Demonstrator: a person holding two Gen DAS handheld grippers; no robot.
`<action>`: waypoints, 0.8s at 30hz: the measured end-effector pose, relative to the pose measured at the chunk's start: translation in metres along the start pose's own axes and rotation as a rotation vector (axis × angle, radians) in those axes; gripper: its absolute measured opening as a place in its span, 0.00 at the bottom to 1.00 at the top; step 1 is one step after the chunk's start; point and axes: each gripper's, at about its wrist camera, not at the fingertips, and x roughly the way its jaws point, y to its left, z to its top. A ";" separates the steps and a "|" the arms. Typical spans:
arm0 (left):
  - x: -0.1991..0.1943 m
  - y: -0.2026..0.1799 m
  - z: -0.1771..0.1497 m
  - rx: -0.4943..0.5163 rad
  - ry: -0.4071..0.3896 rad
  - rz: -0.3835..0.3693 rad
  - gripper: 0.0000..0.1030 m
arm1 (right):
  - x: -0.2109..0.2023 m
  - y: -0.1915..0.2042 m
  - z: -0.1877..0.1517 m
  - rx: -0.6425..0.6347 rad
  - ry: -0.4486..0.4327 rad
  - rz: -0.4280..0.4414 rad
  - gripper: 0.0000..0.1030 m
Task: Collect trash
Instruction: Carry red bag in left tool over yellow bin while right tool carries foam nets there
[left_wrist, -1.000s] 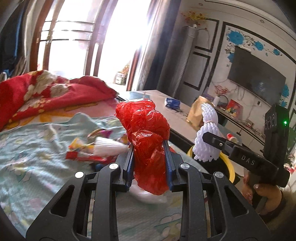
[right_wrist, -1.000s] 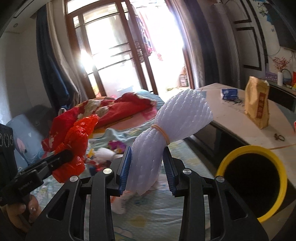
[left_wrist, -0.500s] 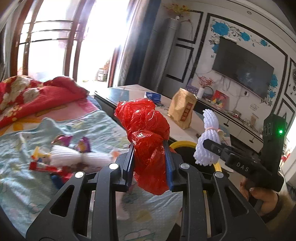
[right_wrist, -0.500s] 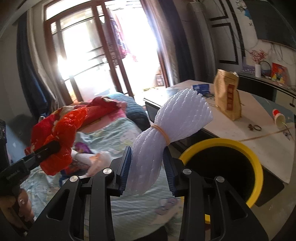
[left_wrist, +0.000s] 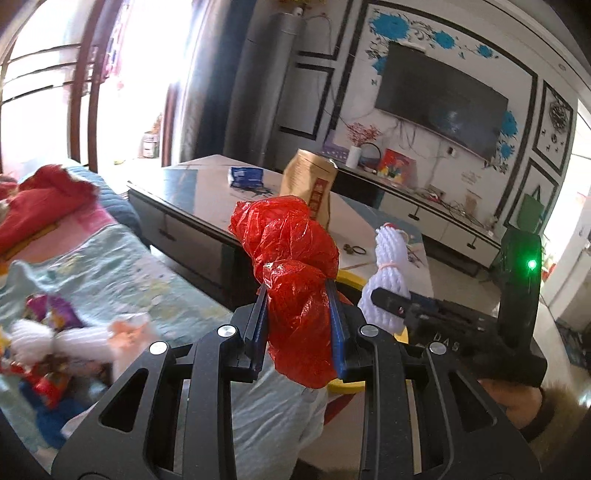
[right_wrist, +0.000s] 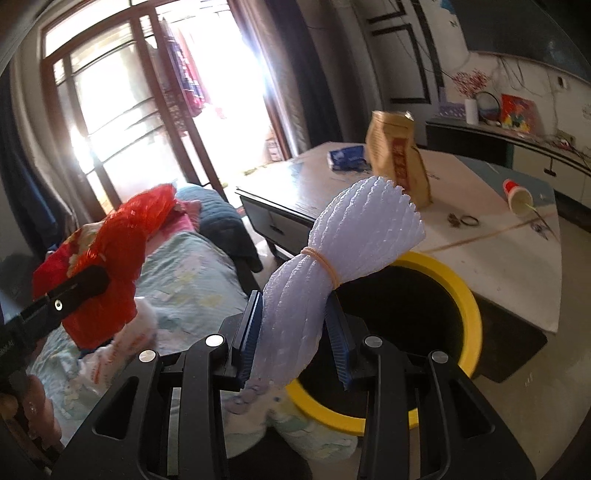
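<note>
My left gripper (left_wrist: 297, 317) is shut on a crumpled red plastic bag (left_wrist: 291, 258), which also shows at the left of the right wrist view as the red bag (right_wrist: 107, 266). My right gripper (right_wrist: 295, 332) is shut on a white foam net bundle (right_wrist: 343, 254) tied with a rubber band; in the left wrist view the bundle (left_wrist: 384, 273) hangs to the right. A black bin with a yellow rim (right_wrist: 469, 314) stands just beyond and below the bundle. Several wrappers and another foam net (left_wrist: 48, 343) lie on the bed.
A pale green bedspread (left_wrist: 122, 280) covers the bed at left, with a red quilt (left_wrist: 40, 203) behind. A low table (right_wrist: 498, 258) beside the bin carries a brown paper bag (right_wrist: 399, 162), a blue packet (right_wrist: 345, 157) and a red-capped cup (right_wrist: 517, 194). A TV cabinet (left_wrist: 443, 218) lines the wall.
Both grippers have swung right, away from the bed and toward the yellow-rimmed bin, each still holding its load. The bin now fills more of the right wrist view.
</note>
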 end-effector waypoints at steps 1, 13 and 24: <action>0.006 -0.002 0.001 0.002 0.007 -0.009 0.21 | 0.001 -0.003 -0.001 0.005 0.002 -0.008 0.34; 0.071 -0.022 0.010 0.028 0.100 -0.066 0.21 | 0.020 -0.040 -0.013 0.079 0.046 -0.044 0.34; 0.126 -0.028 0.002 -0.011 0.212 -0.084 0.23 | 0.042 -0.064 -0.023 0.122 0.096 -0.065 0.44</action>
